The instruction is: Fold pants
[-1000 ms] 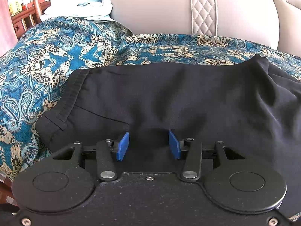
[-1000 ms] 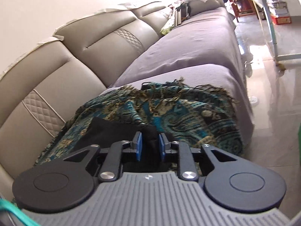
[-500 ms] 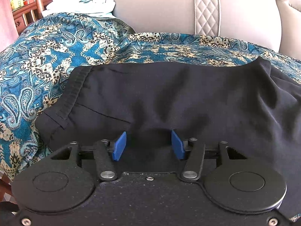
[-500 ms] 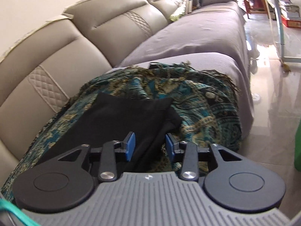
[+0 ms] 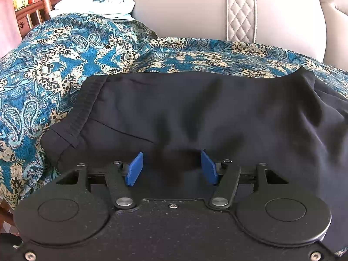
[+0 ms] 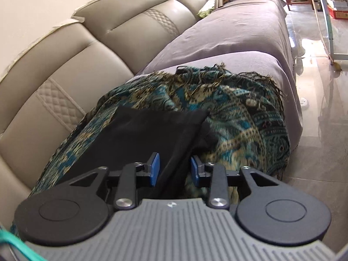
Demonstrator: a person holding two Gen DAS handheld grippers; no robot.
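Sofa [image 6: 91,69]: both tongs gape over pants [image 5: 195,113].

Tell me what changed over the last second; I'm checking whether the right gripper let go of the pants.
The right gripper opened: its jaws were nearly closed on a fold of the black pants and now stand apart, fabric lying loose between them. The left gripper widened slightly over the pants. The pants stayed flat on the patterned throw.

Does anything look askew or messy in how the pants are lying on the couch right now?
Mostly tidy. The black pants lie folded on the paisley throw, but a lower layer pokes out past the top layer's far corner, so edges don't line up. Both the left tool and right tool are open.
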